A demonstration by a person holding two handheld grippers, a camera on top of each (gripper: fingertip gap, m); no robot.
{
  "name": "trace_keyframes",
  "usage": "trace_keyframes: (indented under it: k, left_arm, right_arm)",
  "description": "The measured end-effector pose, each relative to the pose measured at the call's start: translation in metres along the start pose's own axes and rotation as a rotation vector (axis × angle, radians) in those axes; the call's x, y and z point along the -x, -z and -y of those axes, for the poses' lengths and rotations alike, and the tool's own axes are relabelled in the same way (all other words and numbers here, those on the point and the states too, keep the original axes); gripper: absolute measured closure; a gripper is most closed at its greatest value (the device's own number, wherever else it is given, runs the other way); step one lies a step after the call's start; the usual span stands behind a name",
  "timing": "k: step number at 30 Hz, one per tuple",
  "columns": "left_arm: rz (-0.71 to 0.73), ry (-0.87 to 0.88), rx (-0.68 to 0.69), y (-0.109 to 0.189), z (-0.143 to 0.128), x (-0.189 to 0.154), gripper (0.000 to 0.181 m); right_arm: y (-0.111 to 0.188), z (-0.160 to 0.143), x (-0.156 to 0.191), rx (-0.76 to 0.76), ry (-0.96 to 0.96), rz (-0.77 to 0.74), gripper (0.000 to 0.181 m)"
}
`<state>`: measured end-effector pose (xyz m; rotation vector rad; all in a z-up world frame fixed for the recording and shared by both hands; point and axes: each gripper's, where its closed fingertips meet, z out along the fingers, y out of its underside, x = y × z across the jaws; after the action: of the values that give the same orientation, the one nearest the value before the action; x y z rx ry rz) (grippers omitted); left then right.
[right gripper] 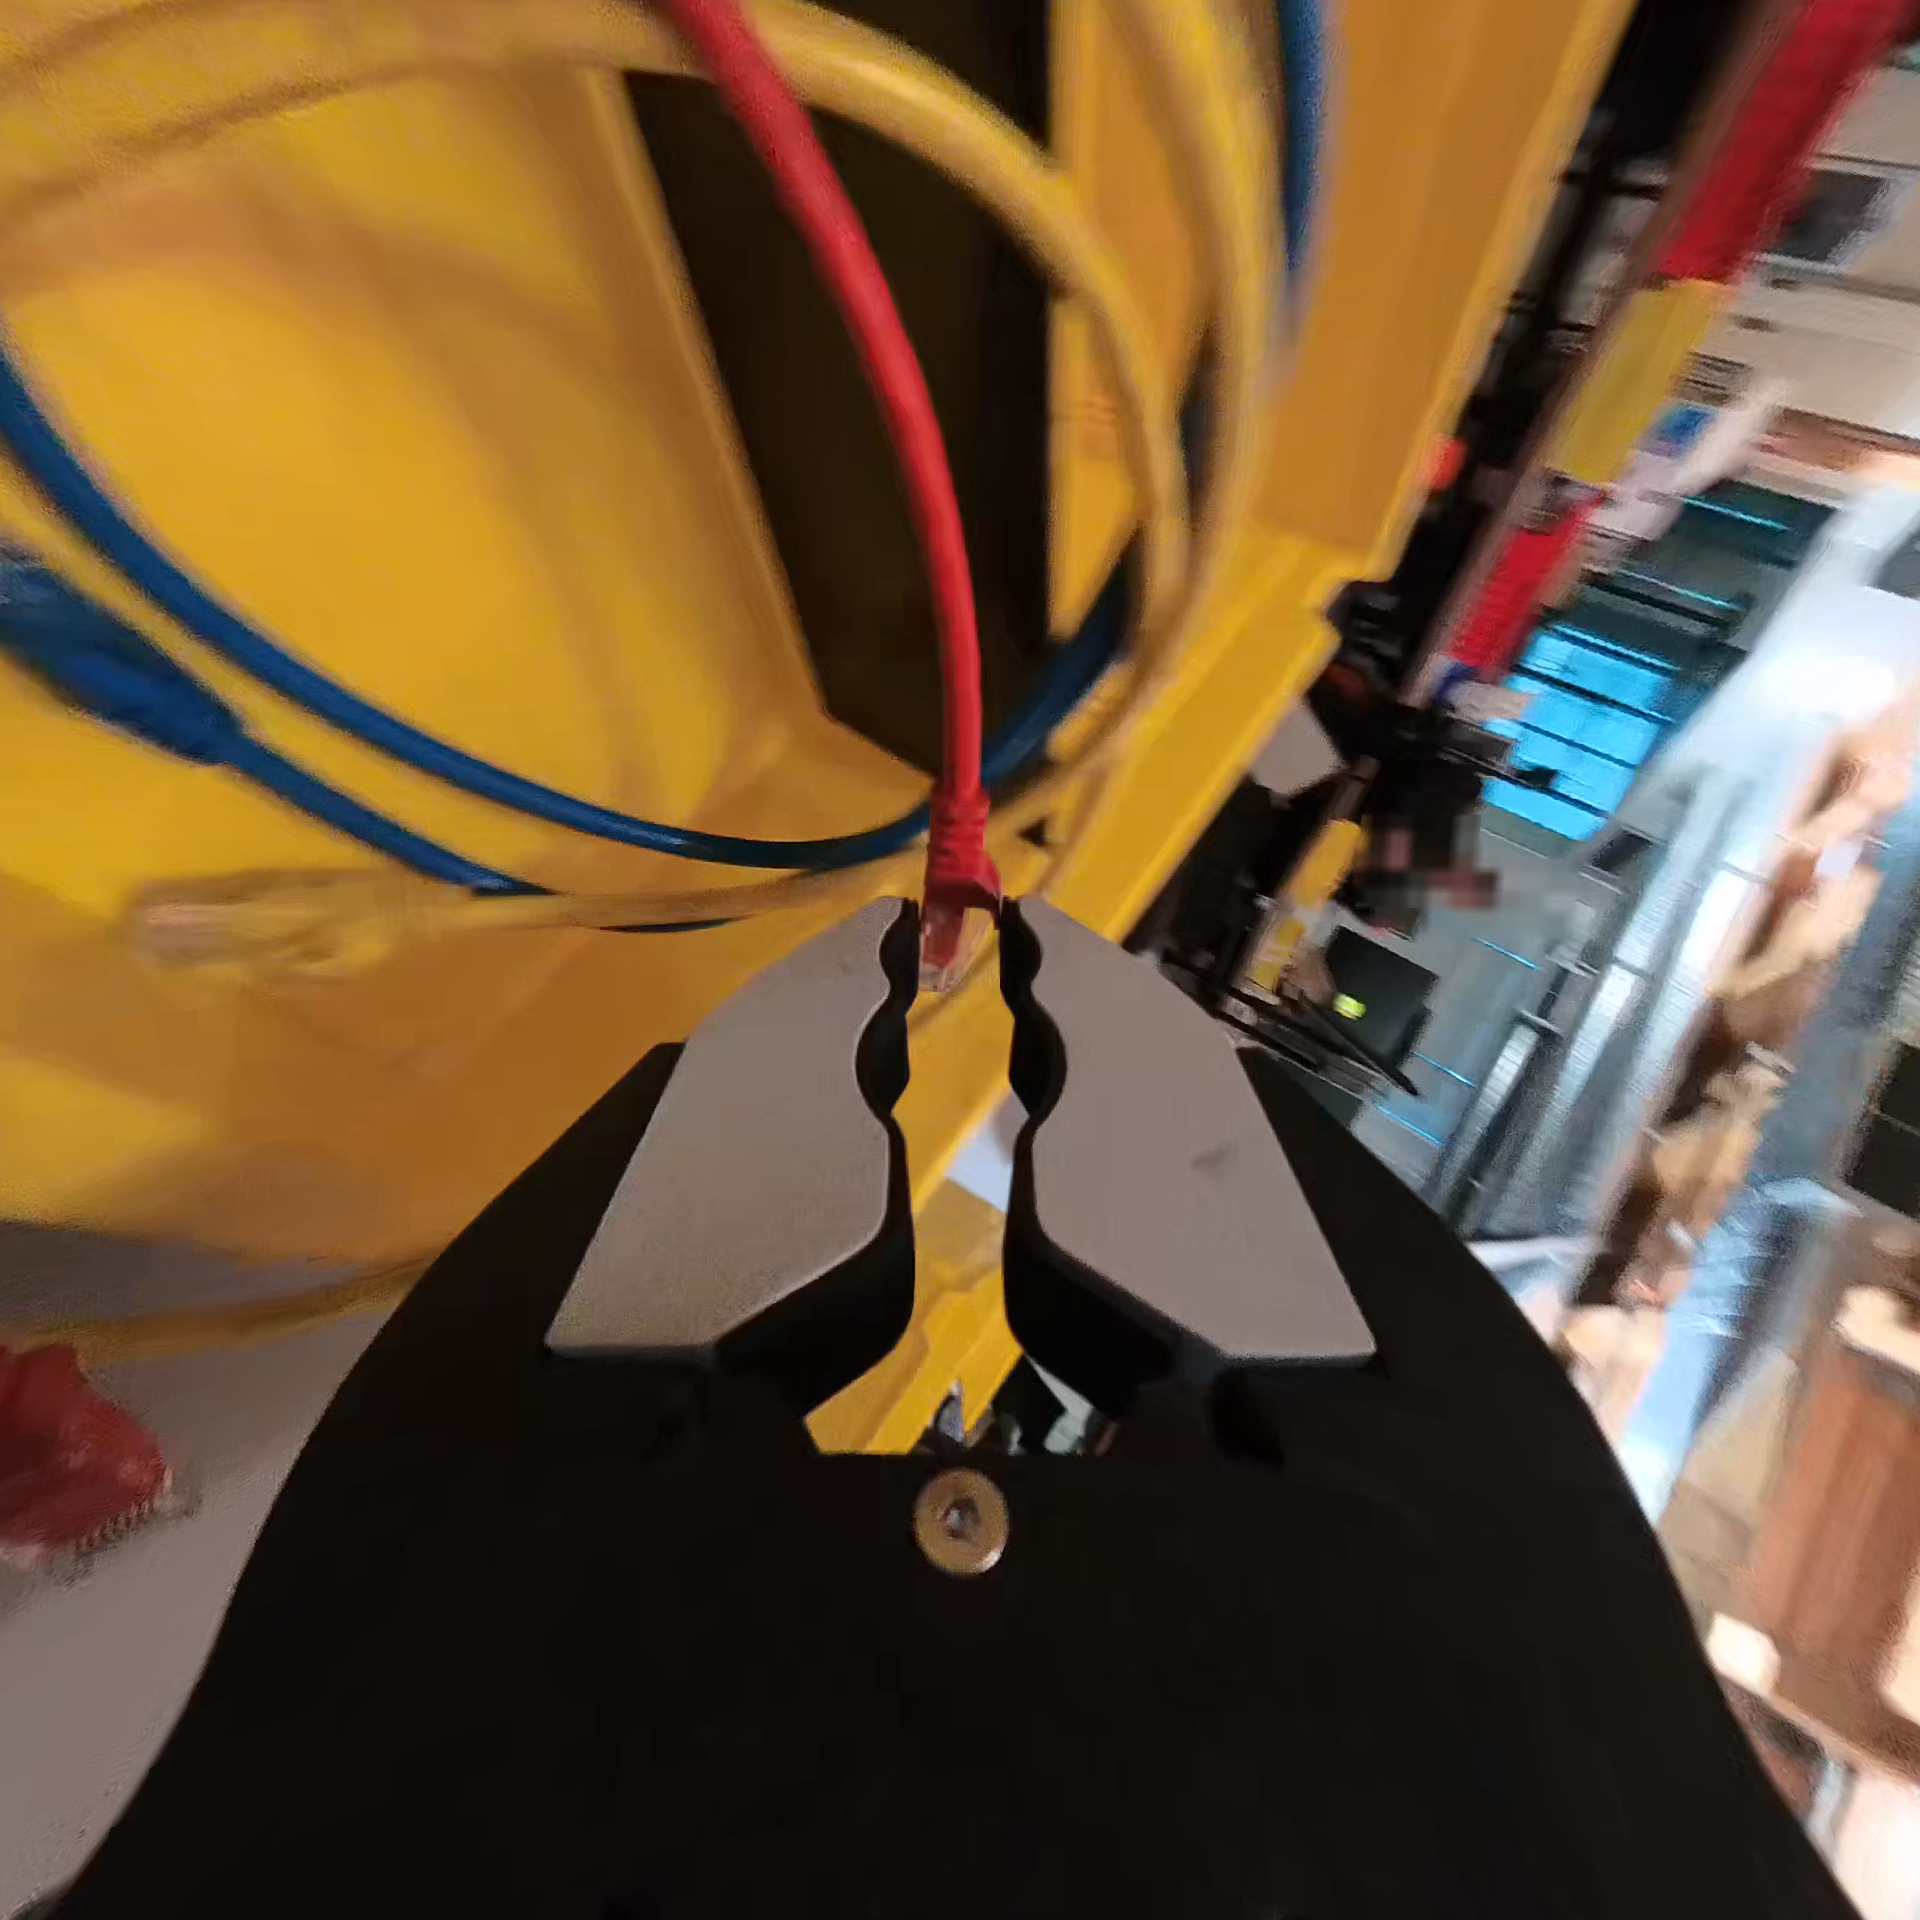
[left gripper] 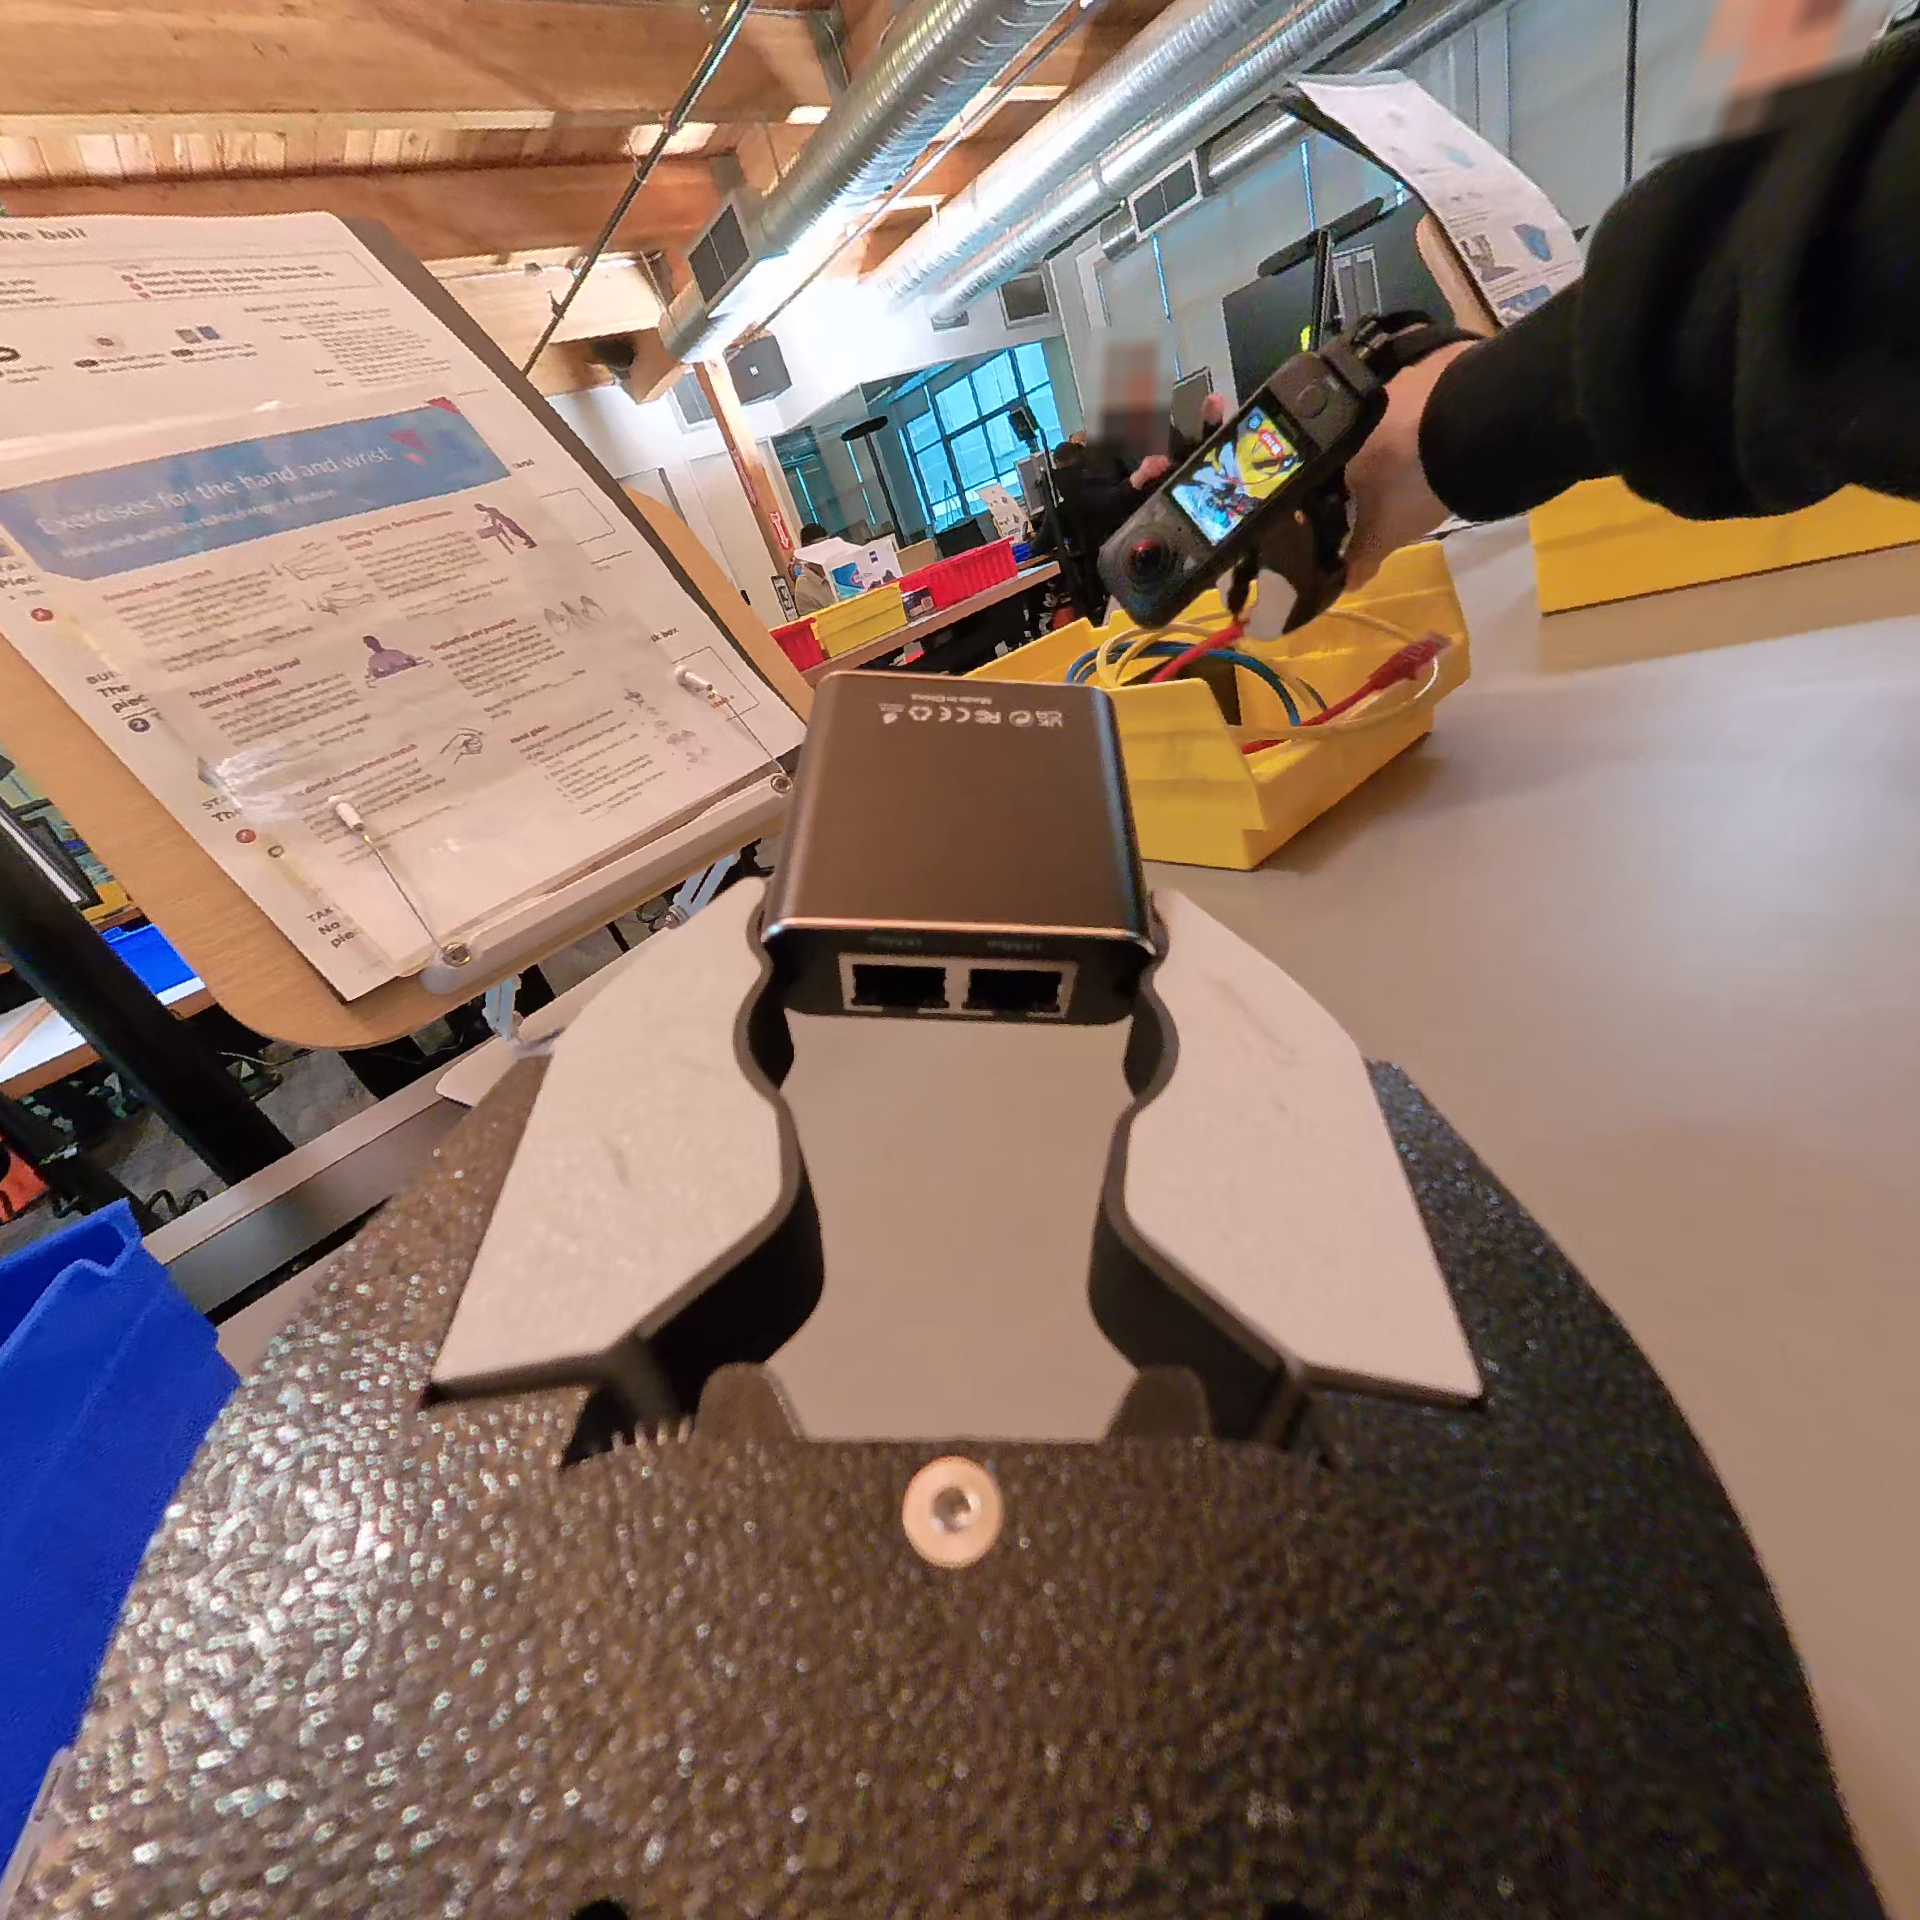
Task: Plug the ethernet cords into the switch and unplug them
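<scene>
My left gripper [left gripper: 956, 961] is shut on a small black switch [left gripper: 956, 821], held off the grey table [left gripper: 1610, 987] with its two empty ports [left gripper: 958, 985] facing the camera. My right gripper [right gripper: 958, 925] is shut on the plug [right gripper: 956, 914] of a red ethernet cord [right gripper: 894, 343], over a yellow bin [right gripper: 364, 468] that also holds a blue cord [right gripper: 312, 686] and a yellow cord [right gripper: 1039, 197]. The right gripper [left gripper: 1262, 613] also shows in the left wrist view, over the yellow bin [left gripper: 1216, 769] behind the switch, with the red cord [left gripper: 1340, 707] hanging over the bin's edge.
A tilted board with printed sheets [left gripper: 312, 582] stands to the left of the switch. A blue bin [left gripper: 94, 1455] sits at the lower left. A second yellow bin [left gripper: 1704, 551] lies at the far right. A person's dark sleeve [left gripper: 1714, 343] reaches in from the right.
</scene>
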<state>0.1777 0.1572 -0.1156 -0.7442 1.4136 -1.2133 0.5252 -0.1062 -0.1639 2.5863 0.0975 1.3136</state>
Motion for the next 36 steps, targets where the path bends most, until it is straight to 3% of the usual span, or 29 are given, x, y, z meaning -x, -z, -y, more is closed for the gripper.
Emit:
trace_keyframes:
  k: [3,5,9,12,16,18,19,21,23,26,27,29,32,34,36]
  left_arm:
    - [-0.004,0.003,0.001,0.000,0.000,-0.001,0.119]
    - [-0.006,0.000,0.006,-0.001,-0.001,-0.001,0.119]
    - [-0.015,-0.001,0.011,-0.001,-0.002,-0.003,0.119]
    - [-0.016,0.006,0.014,-0.001,-0.003,-0.002,0.119]
    - [-0.034,0.030,0.012,-0.001,-0.003,-0.003,0.119]
    - [-0.066,0.046,0.000,-0.001,-0.001,-0.008,0.119]
    - [-0.087,0.053,-0.012,-0.001,0.001,-0.011,0.119]
    - [-0.144,0.065,-0.049,0.000,0.006,-0.019,0.119]
    - [-0.206,0.066,-0.100,0.002,0.015,-0.028,0.119]
    - [-0.291,0.023,-0.144,0.007,0.021,-0.043,0.119]
    - [-0.318,0.006,-0.157,0.008,0.023,-0.048,0.119]
    - [-0.351,-0.029,-0.165,0.010,0.023,-0.056,0.119]
    - [-0.386,-0.099,-0.158,0.010,0.021,-0.067,0.119]
    - [-0.381,-0.142,-0.143,0.009,0.018,-0.070,0.119]
    - [-0.362,-0.177,-0.108,0.007,0.012,-0.068,0.119]
  right_arm:
    - [0.000,0.005,0.004,-0.047,-0.015,0.058,0.161]
    - [0.004,0.011,0.004,-0.094,-0.071,0.121,0.139]
    - [0.014,0.008,-0.012,-0.102,-0.079,0.108,0.110]
    - [0.031,0.004,-0.027,-0.124,-0.143,0.110,0.099]
    - [0.088,0.028,-0.031,-0.340,-0.385,0.286,0.091]
    - [0.144,0.064,-0.007,-0.565,-0.509,0.548,0.088]
    - [0.183,0.086,0.013,-0.697,-0.550,0.754,0.086]
    - [0.271,0.117,0.055,-0.943,-0.549,1.213,0.097]
    - [0.334,0.133,0.083,-1.094,-0.545,1.542,0.107]
    - [0.371,0.152,0.127,-1.055,-0.563,1.826,0.084]
    - [0.381,0.155,0.137,-1.042,-0.551,1.907,0.086]
    - [0.396,0.160,0.150,-1.043,-0.531,1.994,0.098]
    - [0.402,0.168,0.169,-1.019,-0.473,1.967,0.119]
    - [0.400,0.171,0.176,-1.029,-0.442,1.897,0.154]
    - [0.394,0.173,0.177,-1.037,-0.442,1.853,0.154]
